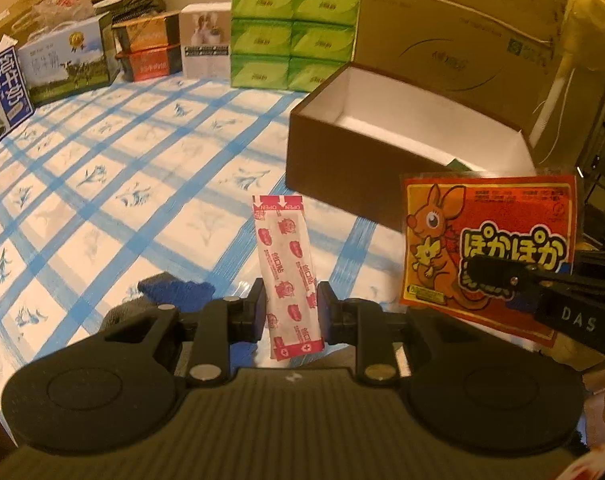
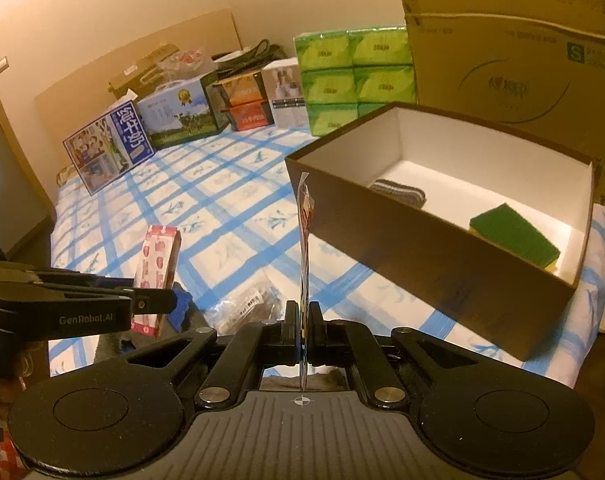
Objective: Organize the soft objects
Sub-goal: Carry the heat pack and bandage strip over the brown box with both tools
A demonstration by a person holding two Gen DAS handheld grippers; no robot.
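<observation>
My left gripper (image 1: 290, 312) is shut on a pink-and-white bandage strip pack (image 1: 287, 272) and holds it upright above the blue-checked cloth; the pack also shows in the right wrist view (image 2: 158, 268). My right gripper (image 2: 303, 320) is shut on an orange kangaroo heat pack (image 1: 488, 248), seen edge-on in the right wrist view (image 2: 304, 240). An open brown box (image 2: 422, 248) with a white inside holds a green sponge (image 2: 514, 236) and a grey striped cloth (image 2: 400, 191). The box (image 1: 342, 152) lies just beyond both grippers.
Green tissue packs (image 1: 294, 36), milk cartons (image 1: 62, 64) and small boxes (image 1: 150, 46) line the far side. A large cardboard carton (image 1: 462, 32) stands behind the brown box. A clear bag with dark contents (image 2: 250, 304) and a blue item (image 1: 170, 286) lie near the grippers.
</observation>
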